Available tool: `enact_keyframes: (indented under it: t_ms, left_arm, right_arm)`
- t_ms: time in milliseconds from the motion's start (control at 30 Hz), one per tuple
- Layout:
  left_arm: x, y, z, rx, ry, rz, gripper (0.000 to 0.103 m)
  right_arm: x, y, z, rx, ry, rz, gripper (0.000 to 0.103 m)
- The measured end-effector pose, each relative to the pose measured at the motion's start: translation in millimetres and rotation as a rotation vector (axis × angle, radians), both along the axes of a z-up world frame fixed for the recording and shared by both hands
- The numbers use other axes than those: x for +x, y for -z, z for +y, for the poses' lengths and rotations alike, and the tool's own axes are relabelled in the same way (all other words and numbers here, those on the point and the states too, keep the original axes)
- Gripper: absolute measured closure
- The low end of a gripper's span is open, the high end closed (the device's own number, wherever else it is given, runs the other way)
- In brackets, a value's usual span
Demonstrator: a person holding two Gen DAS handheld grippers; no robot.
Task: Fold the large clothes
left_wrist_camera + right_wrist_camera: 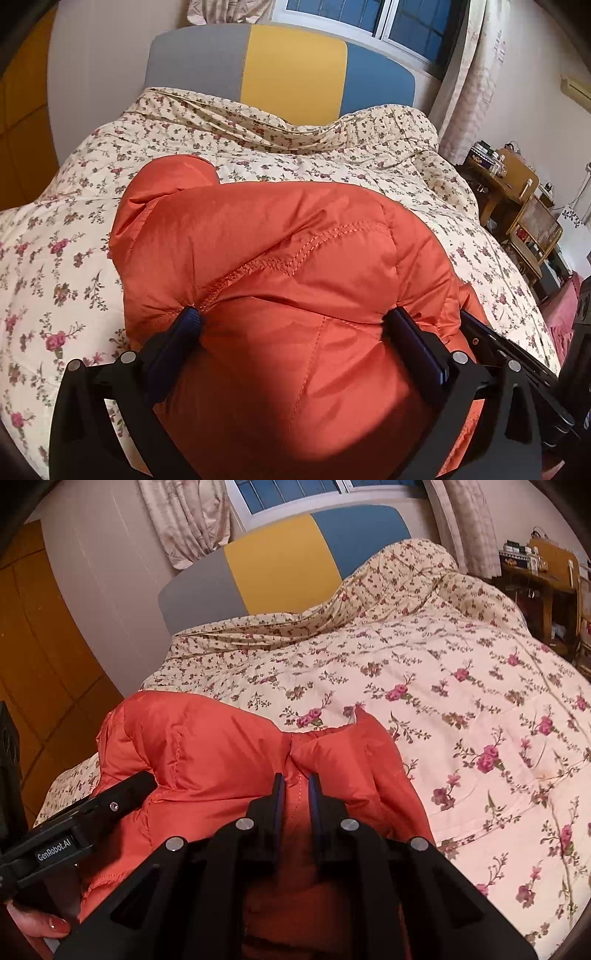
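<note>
A puffy orange jacket (277, 240) lies bunched on a floral quilt (295, 162). My left gripper (293, 317) stands wide open, and the jacket's padded bulk fills the gap and touches both blue pads (190, 325). In the right wrist view the same jacket (207, 746) sits at the lower left, with my right gripper (296, 781) shut on a thin ridge of its fabric near a seam. The left gripper's body (92, 812) reaches in from the left beside it, held by a hand (37, 923). The right gripper's body (498, 343) shows at the jacket's right edge.
The quilt (443, 701) covers the whole bed, rumpled towards a grey, yellow and blue headboard (291, 74). Wooden shelves (517, 199) with small items stand right of the bed. A wooden wardrobe (37, 646) is on the left, a curtained window behind.
</note>
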State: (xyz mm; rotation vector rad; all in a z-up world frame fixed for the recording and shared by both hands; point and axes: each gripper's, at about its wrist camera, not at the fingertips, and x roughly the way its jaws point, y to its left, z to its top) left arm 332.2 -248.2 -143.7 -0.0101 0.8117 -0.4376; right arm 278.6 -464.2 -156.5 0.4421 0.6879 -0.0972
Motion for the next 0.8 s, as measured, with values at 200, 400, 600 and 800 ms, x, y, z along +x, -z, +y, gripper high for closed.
enact_keyframes:
  t_ms: [200,400,600,800]
  left_arm:
    - [1,7,-6,0.03,-0.015,-0.025,0.003]
    - [1,13,-8,0.045,-0.023,-0.049,0.003]
    - [-6,9,-7,0.052,-0.026,-0.072,0.003]
    - [-13,-20,23,-0.004,-0.051,-0.043,0.003]
  right_arm:
    - [9,11,-3,0.011,-0.003,0.034,0.092]
    - [13,18,-4,0.016,0.001,0.037,0.093]
    - [7,10,-5,0.016,-0.005,0.03,0.092]
    - [-13,-48,9,-0.054,-0.036,-0.059,0.073]
